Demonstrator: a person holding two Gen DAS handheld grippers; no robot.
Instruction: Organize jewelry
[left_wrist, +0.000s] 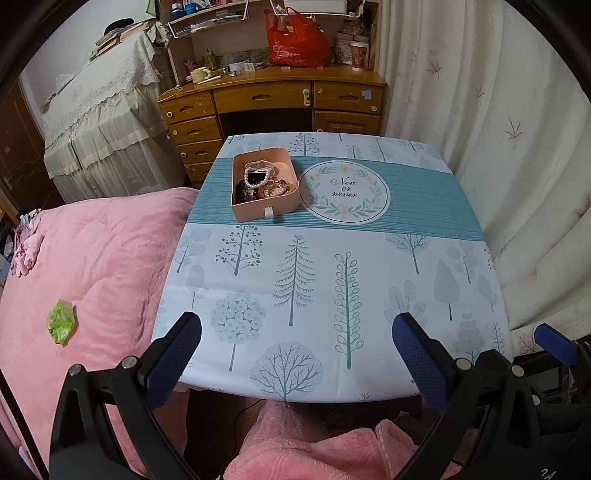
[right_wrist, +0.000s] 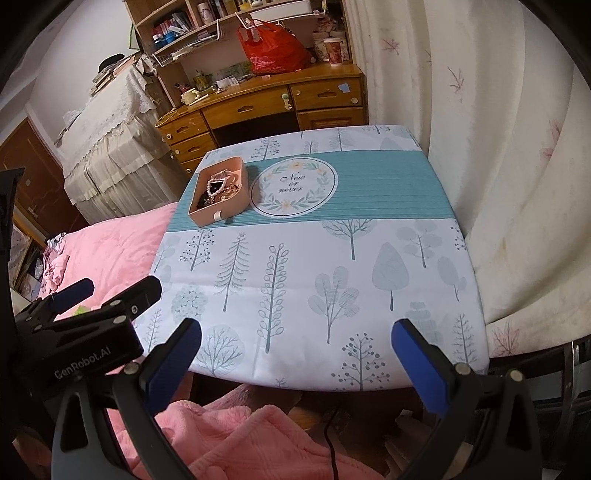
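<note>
Both claws, left claw (left_wrist: 297, 352) and right claw (right_wrist: 295, 354), released at table (left_wrist: 424, 258) near edge, pink jewelry box (left_wrist: 264, 210) far-left.

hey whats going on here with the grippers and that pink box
A person holds a two-finger gripper in each hand at the near edge of a table covered with a tree-print cloth. The left gripper and right gripper are both open and hold nothing. At the far left of the table sits an open pink box heaped with jewelry, including a pearl bracelet. Nothing has been taken out yet.
</note>
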